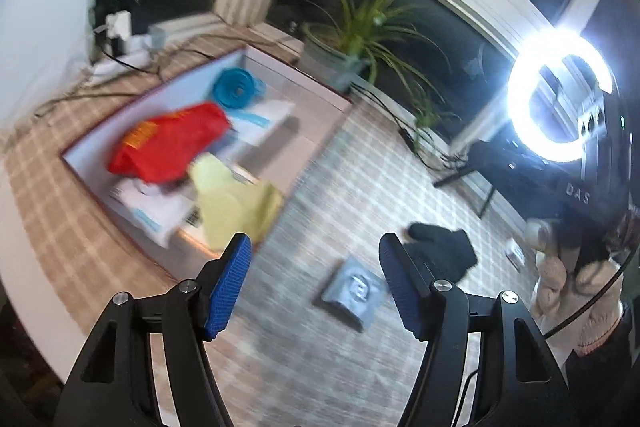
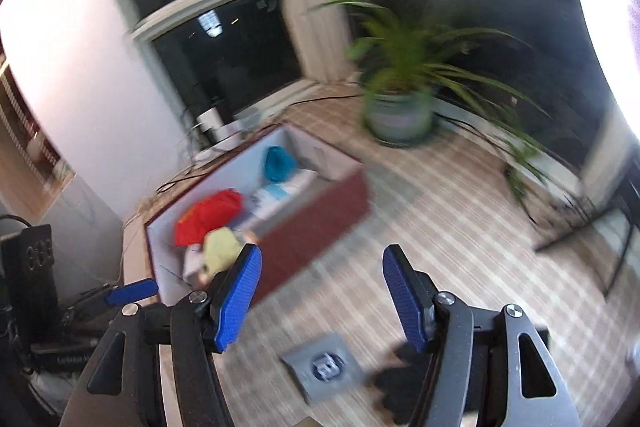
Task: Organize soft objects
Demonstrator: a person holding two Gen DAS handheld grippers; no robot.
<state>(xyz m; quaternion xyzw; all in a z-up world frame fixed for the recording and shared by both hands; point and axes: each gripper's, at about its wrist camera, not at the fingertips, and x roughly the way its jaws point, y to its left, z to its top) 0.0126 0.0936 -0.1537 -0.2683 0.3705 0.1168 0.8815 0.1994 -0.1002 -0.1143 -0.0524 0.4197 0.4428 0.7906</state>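
A long box, dark red outside and pale inside, holds a red bag, a yellow cloth, a teal roll and white packs. On the checked cloth lie a black glove and a grey packet. My left gripper is open and empty, just right of the yellow cloth, near the glove. My right gripper is open and empty too, above the grey packet and the black glove, with the box to its left.
A potted plant stands behind the box by dark windows. A bright ring light on a stand is at the right, cables run along the floor. A hand in a pale glove shows at the right edge.
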